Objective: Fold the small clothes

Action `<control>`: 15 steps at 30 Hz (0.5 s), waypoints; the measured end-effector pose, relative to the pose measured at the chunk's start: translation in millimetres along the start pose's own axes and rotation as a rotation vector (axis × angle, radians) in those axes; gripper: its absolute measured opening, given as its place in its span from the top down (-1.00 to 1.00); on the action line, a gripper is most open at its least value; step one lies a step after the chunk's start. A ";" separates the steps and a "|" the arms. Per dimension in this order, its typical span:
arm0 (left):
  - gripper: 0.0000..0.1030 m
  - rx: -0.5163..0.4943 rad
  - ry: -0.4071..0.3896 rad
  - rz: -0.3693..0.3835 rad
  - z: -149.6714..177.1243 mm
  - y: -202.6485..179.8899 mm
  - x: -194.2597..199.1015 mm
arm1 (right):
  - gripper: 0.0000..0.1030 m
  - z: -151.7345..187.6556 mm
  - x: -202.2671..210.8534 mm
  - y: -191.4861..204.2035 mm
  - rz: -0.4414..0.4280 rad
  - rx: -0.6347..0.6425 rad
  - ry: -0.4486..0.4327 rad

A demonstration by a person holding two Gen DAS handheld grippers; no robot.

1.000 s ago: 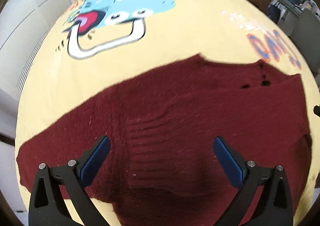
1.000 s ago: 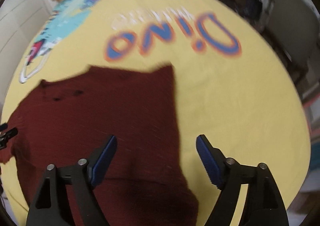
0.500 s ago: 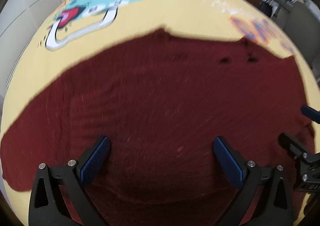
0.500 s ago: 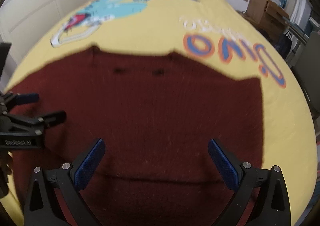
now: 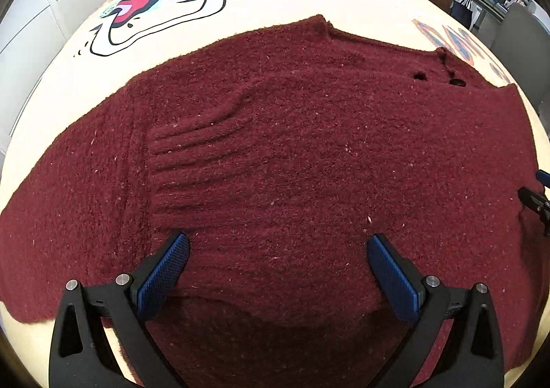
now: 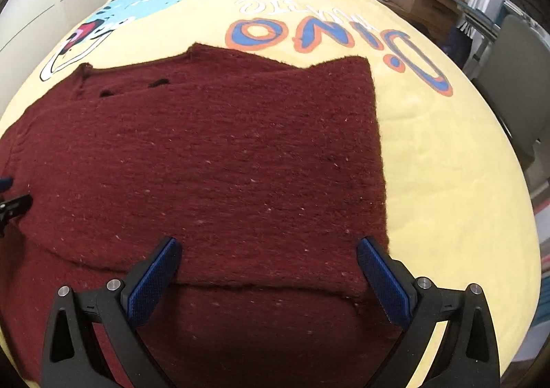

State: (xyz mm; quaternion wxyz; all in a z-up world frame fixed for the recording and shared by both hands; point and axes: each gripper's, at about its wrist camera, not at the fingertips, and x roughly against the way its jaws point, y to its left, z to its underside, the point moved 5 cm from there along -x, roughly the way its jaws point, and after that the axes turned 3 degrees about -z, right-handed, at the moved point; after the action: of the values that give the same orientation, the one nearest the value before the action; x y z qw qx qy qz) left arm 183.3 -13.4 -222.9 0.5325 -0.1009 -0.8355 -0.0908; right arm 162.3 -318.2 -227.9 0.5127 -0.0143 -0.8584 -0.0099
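Red sweater lies flat on yellow bed. One side folded in. Left gripper wide open, empty. Right gripper wide open, empty. More folds left.

Both grippers point steeply downward, side by side. The left gripper has its jaws spread wide, the blue pads facing each other across an empty gap, nothing pinched between them. The right gripper is the same: jaws as wide as they go, blue pads apart and clamping nothing. Each one's black tip just shows at the edge of the other's view, so they hang near one another.
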 end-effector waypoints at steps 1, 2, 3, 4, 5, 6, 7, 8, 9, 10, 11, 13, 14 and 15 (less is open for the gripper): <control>-0.99 -0.001 -0.001 -0.011 0.1 -1.1 -0.6 | -0.99 0.6 -1.0 -0.1 -0.002 0.005 0.003; -0.99 -0.003 -0.008 -0.023 0.3 -2.4 -0.3 | -0.99 1.7 -2.2 0.4 -0.001 0.010 0.005; -0.99 -0.006 -0.016 -0.031 1.7 -4.0 0.1 | -0.99 2.7 -4.5 0.7 0.002 0.013 0.004; -0.99 -0.011 -0.020 -0.038 2.2 -5.1 -0.4 | -0.99 2.0 -5.9 1.8 0.004 0.010 0.003; -0.99 -0.013 -0.021 -0.043 2.3 -5.9 -1.1 | -0.99 2.5 -6.9 1.9 0.007 0.006 0.001; -0.99 -0.013 -0.022 -0.048 2.1 -6.5 -1.4 | -0.99 2.6 -7.6 1.9 0.010 -0.001 -0.002; -0.99 -0.014 -0.022 -0.050 2.4 -8.0 -0.6 | -0.99 2.7 -8.0 1.9 0.014 -0.004 -0.005; -0.99 -0.015 -0.020 -0.050 1.9 -8.4 -0.6 | -0.99 1.4 -9.1 3.9 0.020 -0.004 -0.006; -0.99 -0.019 -0.016 -0.051 1.2 -8.6 -0.4 | -0.99 1.2 -9.4 5.0 0.029 -0.005 -0.008; -0.99 -0.026 -0.017 -0.051 -0.4 -8.6 0.8 | -0.99 1.2 -9.2 6.4 0.035 -0.002 -0.010; -0.99 -0.025 -0.018 -0.050 -0.9 -8.2 1.6 | -0.99 1.3 -8.0 9.0 0.039 0.005 -0.009; -0.99 -0.004 -0.006 -0.041 -2.4 -6.3 5.5 | -0.99 1.1 -3.9 11.0 0.033 0.009 0.001; -0.98 0.009 0.003 -0.033 -3.4 -4.4 7.9 | -0.99 0.3 -0.3 10.4 0.024 0.000 0.006; -0.98 0.026 0.013 -0.022 -4.9 -1.0 11.6 | -0.99 0.0 5.1 9.5 0.013 -0.014 0.013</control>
State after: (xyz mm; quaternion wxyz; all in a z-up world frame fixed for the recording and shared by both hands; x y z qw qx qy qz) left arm 182.5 -14.9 -210.4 0.5382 -0.0842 -0.8341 -0.0861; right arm 160.2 -308.6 -223.5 0.5184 -0.0237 -0.8547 -0.0127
